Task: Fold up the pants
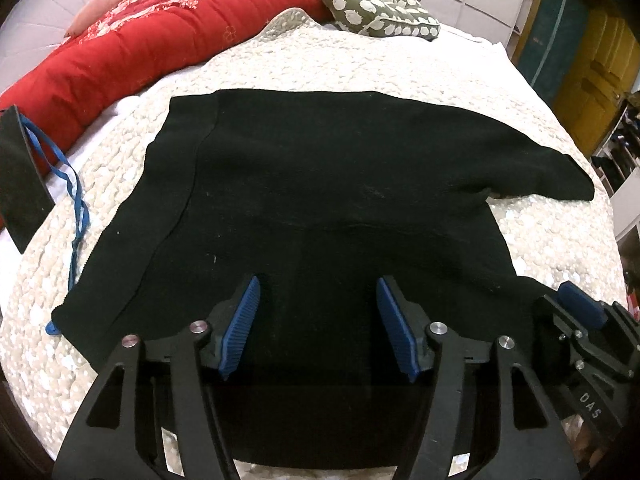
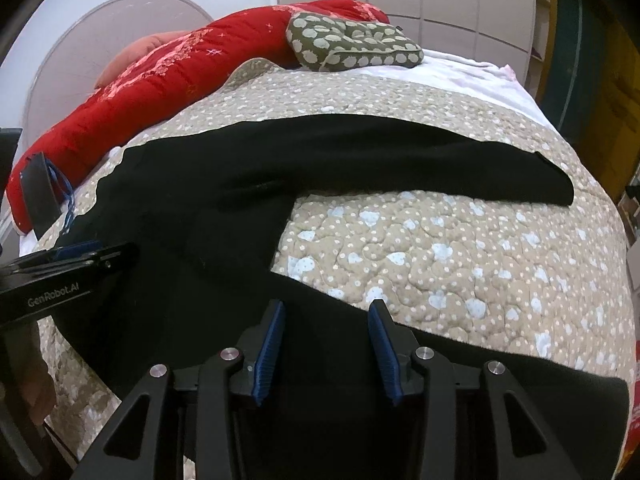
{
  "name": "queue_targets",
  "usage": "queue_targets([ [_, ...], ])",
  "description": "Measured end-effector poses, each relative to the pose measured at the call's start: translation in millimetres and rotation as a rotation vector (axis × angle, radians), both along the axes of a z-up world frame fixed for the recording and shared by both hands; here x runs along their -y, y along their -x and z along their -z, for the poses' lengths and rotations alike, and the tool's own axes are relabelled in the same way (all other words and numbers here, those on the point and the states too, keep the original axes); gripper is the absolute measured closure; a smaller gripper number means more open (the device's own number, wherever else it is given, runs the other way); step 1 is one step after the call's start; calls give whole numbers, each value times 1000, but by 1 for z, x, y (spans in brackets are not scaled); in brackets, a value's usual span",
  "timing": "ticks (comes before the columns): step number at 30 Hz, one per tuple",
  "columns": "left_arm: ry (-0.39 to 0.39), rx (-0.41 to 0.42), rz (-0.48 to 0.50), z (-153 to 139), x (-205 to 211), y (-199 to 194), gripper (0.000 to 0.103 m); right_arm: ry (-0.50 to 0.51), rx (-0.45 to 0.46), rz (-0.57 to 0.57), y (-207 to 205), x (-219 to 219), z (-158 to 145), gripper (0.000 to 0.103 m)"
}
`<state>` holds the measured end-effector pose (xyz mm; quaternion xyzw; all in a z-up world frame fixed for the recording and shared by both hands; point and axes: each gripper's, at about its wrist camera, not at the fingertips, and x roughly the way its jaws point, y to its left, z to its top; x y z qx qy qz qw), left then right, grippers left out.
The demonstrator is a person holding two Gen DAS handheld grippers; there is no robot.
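- Pants (image 1: 320,200) lie flat on the quilt (image 2: 480,272), w/ bare quilt on the right side out to the bed edge; far side of quilt also bare up to the cushion (image 2: 352,46).
- Left side is tighter: black case (image 1: 20,184) and blue strap (image 1: 76,200) lie just beside the pants' left edge, red duvet (image 1: 140,48) behind them.
- Pants: black, one leg stretching to the right far side, other leg running along the near edge; quilt shows between them.
- Left gripper (image 1: 318,330) jaws apart, over the near part of the pants, nothing between them.
- Right gripper (image 2: 326,354) jaws apart, over the near leg.
- Near hem cut off by gripper bodies; fabric folds hard to read, all black.
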<state>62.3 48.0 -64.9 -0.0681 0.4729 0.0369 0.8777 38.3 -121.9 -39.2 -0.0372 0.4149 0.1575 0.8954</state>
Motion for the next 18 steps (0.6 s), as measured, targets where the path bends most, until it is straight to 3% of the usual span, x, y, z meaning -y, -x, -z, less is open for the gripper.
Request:
queue_targets([
  [6, -11, 1, 6, 3, 0, 0, 40, 25, 36, -70, -18, -5, -13, 61],
  [10, 39, 35, -11, -7, -9, 4, 40, 43, 120, -159, -53, -13, -35, 59],
  [14, 6, 34, -35, -11, -20, -4, 40, 116, 195, -321, -103, -34, -48, 57],
  [18, 14, 26, -75, -10, -37, -11, 40, 177, 157, -511, -151, -62, -41, 55],
])
